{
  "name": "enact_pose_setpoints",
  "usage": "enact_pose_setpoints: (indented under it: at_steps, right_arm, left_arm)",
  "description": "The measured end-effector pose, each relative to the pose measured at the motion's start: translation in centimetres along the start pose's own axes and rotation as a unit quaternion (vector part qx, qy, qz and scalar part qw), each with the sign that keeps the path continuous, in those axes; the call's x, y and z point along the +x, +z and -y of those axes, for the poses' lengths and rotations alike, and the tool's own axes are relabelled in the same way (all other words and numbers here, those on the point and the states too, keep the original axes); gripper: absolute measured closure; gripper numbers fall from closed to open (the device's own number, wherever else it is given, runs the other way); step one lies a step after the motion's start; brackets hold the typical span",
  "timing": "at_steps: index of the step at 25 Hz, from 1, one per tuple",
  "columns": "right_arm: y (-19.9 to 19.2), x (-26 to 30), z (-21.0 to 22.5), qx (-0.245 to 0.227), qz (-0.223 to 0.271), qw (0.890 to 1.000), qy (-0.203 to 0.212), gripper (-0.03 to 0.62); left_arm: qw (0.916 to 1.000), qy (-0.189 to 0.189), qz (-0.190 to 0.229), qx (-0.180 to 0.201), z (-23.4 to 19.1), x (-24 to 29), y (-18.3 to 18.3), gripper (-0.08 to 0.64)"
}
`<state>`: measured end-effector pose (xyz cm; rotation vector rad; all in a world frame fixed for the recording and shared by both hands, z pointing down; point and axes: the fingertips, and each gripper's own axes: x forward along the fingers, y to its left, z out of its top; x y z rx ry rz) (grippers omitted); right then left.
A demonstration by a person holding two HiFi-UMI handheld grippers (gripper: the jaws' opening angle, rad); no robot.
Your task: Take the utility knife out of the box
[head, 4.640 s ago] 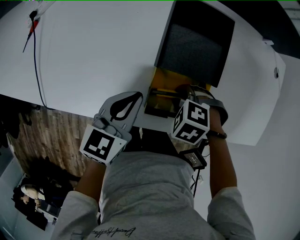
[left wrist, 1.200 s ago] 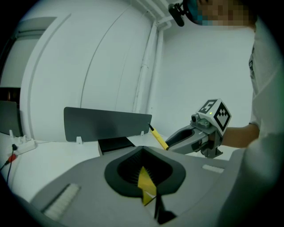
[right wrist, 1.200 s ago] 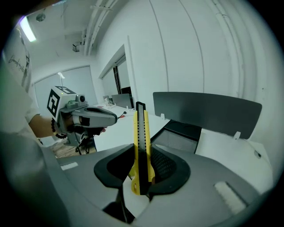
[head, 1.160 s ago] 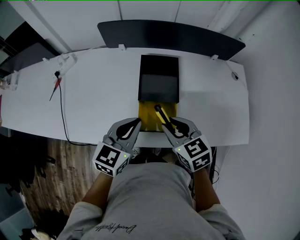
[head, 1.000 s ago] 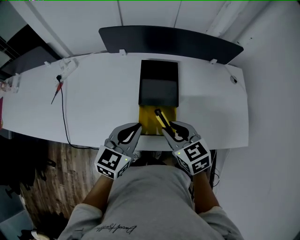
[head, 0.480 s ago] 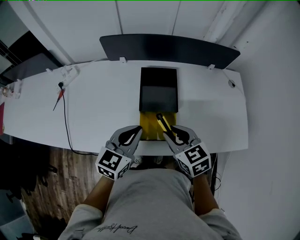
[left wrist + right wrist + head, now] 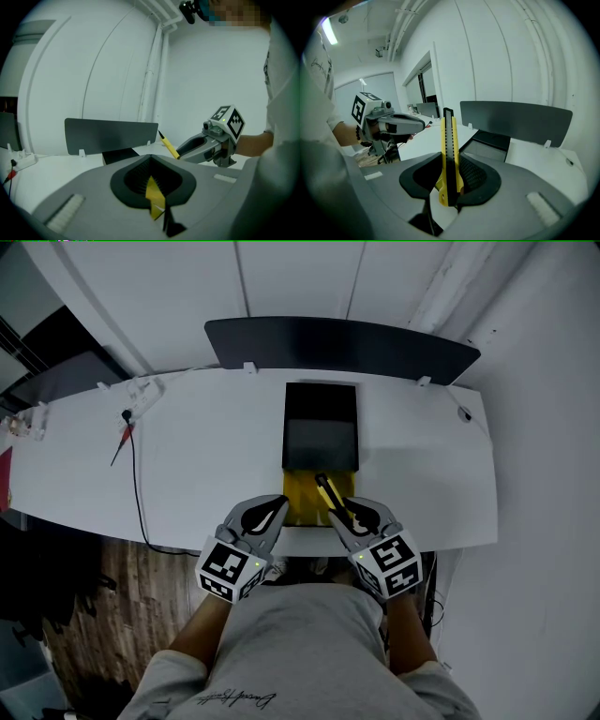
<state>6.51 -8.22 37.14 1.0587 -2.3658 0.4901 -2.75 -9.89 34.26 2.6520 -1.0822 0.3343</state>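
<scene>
Utility knife (image 7: 326, 489) is pinched by its handle in your right gripper's (image 7: 339, 509) jaws, above the box's (image 7: 298, 507) near end. Its tip points away from you, probably for safety. Your left gripper's (image 7: 275, 510) jaws are pressed together and empty.

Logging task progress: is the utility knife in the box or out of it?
Out. The right gripper grips the utility knife, its tip raised in the air above the box.
</scene>
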Motion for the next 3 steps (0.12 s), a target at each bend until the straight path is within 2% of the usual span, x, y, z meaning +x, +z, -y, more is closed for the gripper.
enact_pose_setpoints:
  at_steps: [3]
  right_arm:
    - [0.05,-0.02,0.01,0.001,0.002,1.000,-0.001,0.459]
  left_arm:
    - [1.0000,-0.001,0.002,0.002,0.04,-0.03,0.13,0.558]
